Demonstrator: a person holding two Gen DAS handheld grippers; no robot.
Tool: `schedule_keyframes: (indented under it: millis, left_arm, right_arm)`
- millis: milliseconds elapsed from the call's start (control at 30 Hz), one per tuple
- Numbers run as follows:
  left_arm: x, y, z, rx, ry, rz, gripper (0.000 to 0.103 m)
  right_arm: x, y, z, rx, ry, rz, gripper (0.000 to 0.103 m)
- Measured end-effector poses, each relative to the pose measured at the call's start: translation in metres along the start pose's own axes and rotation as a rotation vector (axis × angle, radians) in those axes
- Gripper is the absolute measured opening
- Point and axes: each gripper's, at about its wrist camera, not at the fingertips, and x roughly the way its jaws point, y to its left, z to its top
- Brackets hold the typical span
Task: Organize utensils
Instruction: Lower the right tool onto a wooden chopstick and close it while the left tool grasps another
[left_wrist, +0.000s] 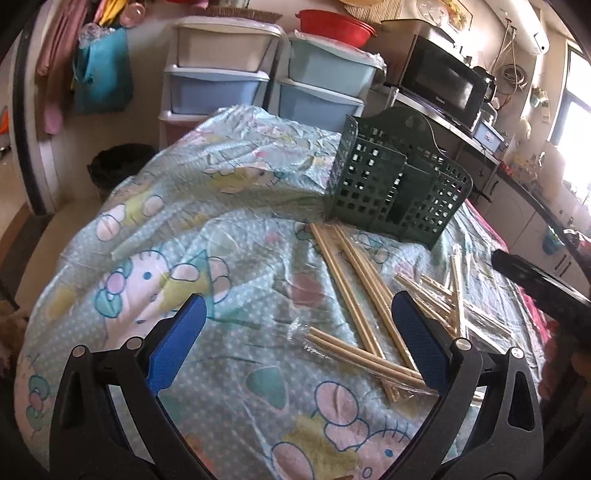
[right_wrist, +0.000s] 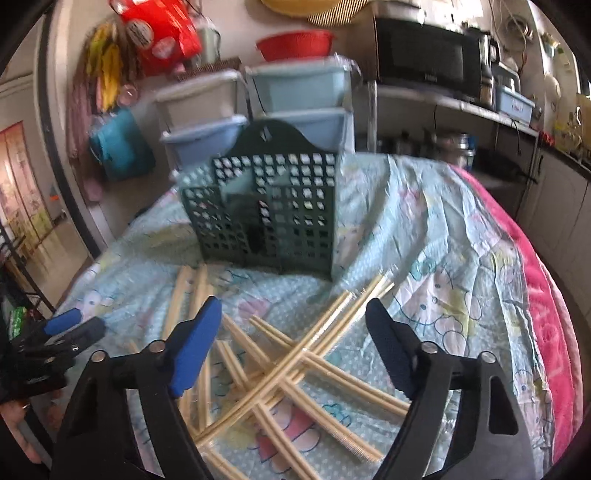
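A dark green lattice utensil holder (left_wrist: 395, 184) (right_wrist: 267, 218) stands upright on the cartoon-print cloth. In front of it lie several pairs of wooden chopsticks (left_wrist: 358, 280) (right_wrist: 291, 365), some in clear wrappers, crossed in a loose pile. My left gripper (left_wrist: 299, 310) hangs open above the cloth, with the chopsticks near its right finger (left_wrist: 417, 339). My right gripper (right_wrist: 293, 314) is open just above the crossed pile, nothing pressed between its blue pads. In the right wrist view the left gripper (right_wrist: 70, 325) shows at the left edge.
The light blue patterned cloth (left_wrist: 207, 221) covers the table, with a pink blanket (right_wrist: 546, 314) along its right edge. Stacked plastic drawers (left_wrist: 221, 74), a red basin (left_wrist: 332, 22) and a black microwave (left_wrist: 443, 77) stand behind. A black bin (left_wrist: 118, 166) sits on the floor.
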Motion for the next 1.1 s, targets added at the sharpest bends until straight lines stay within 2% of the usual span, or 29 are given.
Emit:
schedule_keyframes:
  millis: [67,300,500,667,833,900,1100]
  left_arm:
    - [0.006,-0.001,0.001,-0.003,0.030,-0.016,0.090]
    - [0.025,-0.003,-0.002,-0.032,0.123,-0.092,0.064]
    - [0.041,-0.002,-0.006,-0.068,0.187,-0.139,0.052]
    - [0.045,0.004,-0.008,-0.084,0.196,-0.133,0.040]
    - [0.045,0.010,-0.009,-0.089,0.193,-0.120,0.022]
    - [0.045,0.013,-0.009,-0.093,0.192,-0.123,0.018]
    - [0.045,0.017,-0.009,-0.089,0.190,-0.124,0.012]
  right_arm:
    - [0.010,-0.003,0.001,0.006,0.031,-0.010,0.069]
    - [0.051,-0.017,0.006,0.036,0.157,-0.022,0.055]
    - [0.076,-0.031,0.009,0.088,0.233,-0.034,0.050]
    - [0.091,-0.043,0.011,0.127,0.272,-0.036,0.048]
    - [0.094,-0.055,0.010,0.166,0.279,-0.028,0.037]
    - [0.093,-0.060,0.008,0.187,0.279,-0.016,0.032]
    - [0.089,-0.078,0.006,0.239,0.275,0.032,0.026]
